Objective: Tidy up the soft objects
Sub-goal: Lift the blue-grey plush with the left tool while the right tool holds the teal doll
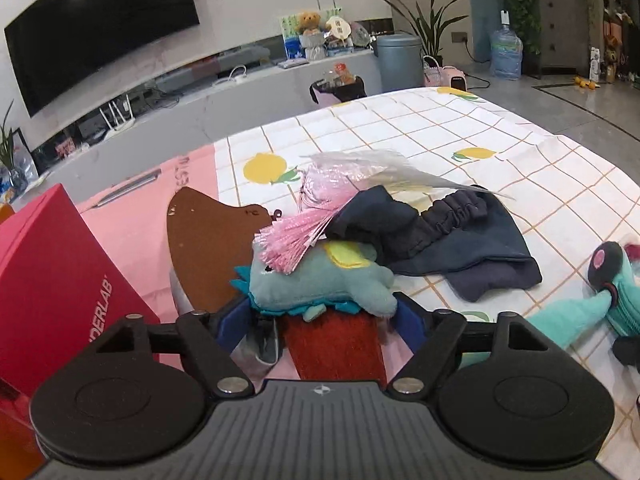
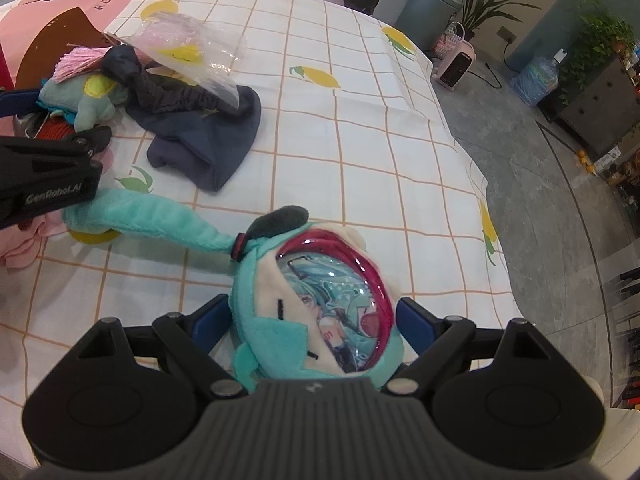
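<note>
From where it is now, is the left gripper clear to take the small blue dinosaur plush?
Probably yes. The dinosaur plush lies right ahead of the left gripper, jaws open; only the pink tassel drapes over its top.

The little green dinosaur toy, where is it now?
In the left wrist view the dinosaur toy lies low in the middle, between the open left gripper fingers, with the dark blue clothes just right of it.
</note>
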`<state>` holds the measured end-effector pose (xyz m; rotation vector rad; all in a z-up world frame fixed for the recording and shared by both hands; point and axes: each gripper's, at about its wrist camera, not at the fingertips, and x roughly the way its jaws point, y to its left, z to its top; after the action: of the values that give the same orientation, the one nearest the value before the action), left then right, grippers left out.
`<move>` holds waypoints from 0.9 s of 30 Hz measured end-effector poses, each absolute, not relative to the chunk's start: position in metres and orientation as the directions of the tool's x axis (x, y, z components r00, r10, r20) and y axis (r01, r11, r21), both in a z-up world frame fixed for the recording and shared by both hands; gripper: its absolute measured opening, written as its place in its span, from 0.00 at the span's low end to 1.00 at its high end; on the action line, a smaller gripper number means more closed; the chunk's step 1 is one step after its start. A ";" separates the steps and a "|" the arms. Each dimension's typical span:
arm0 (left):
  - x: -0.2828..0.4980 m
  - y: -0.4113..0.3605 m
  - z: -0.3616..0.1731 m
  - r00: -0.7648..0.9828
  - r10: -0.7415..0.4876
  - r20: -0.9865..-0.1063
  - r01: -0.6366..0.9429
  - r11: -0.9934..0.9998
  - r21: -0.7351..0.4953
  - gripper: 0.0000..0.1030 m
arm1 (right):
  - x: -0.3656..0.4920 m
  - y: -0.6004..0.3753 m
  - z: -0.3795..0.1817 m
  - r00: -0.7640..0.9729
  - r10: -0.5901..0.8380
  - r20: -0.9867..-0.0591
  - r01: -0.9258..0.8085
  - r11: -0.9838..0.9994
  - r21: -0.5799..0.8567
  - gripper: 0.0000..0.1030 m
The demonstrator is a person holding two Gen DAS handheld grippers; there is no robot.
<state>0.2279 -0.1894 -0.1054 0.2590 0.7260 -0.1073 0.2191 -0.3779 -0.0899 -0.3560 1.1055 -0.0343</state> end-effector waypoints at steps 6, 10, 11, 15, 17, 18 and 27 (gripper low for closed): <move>0.227 -0.180 -0.103 0.734 -0.039 -0.678 0.183 0.973 0.141 0.62 | 0.218 -0.378 -0.089 0.456 -0.200 -0.867 -0.150 0.943 -0.296 0.85; 0.211 -0.169 -0.092 0.731 -0.106 -0.674 0.255 0.959 0.126 0.62 | 0.218 -0.379 -0.090 0.455 -0.198 -0.868 -0.150 0.944 -0.294 0.85; 0.205 -0.166 -0.088 0.728 -0.121 -0.675 0.274 0.953 0.125 0.62 | 0.218 -0.378 -0.089 0.455 -0.198 -0.868 -0.151 0.944 -0.295 0.85; 0.180 -0.154 -0.072 0.712 -0.149 -0.686 0.323 0.937 0.131 0.62 | 0.218 -0.378 -0.089 0.453 -0.198 -0.869 -0.153 0.943 -0.294 0.85; 0.167 -0.146 -0.064 0.710 -0.159 -0.686 0.344 0.929 0.140 0.62 | 0.219 -0.377 -0.089 0.453 -0.198 -0.870 -0.154 0.943 -0.294 0.85; 0.161 -0.142 -0.062 0.703 -0.158 -0.693 0.351 0.925 0.145 0.63 | 0.219 -0.377 -0.089 0.452 -0.198 -0.870 -0.155 0.943 -0.295 0.85; 0.117 -0.124 -0.092 0.628 -0.152 -0.763 0.418 0.893 0.166 0.90 | 0.218 -0.377 -0.090 0.450 -0.195 -0.871 -0.162 0.942 -0.295 0.85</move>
<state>0.1174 -0.1243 -0.0925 0.3456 0.8321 -0.3339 0.2176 -0.3767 -0.0895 -0.3606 1.1108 -0.0215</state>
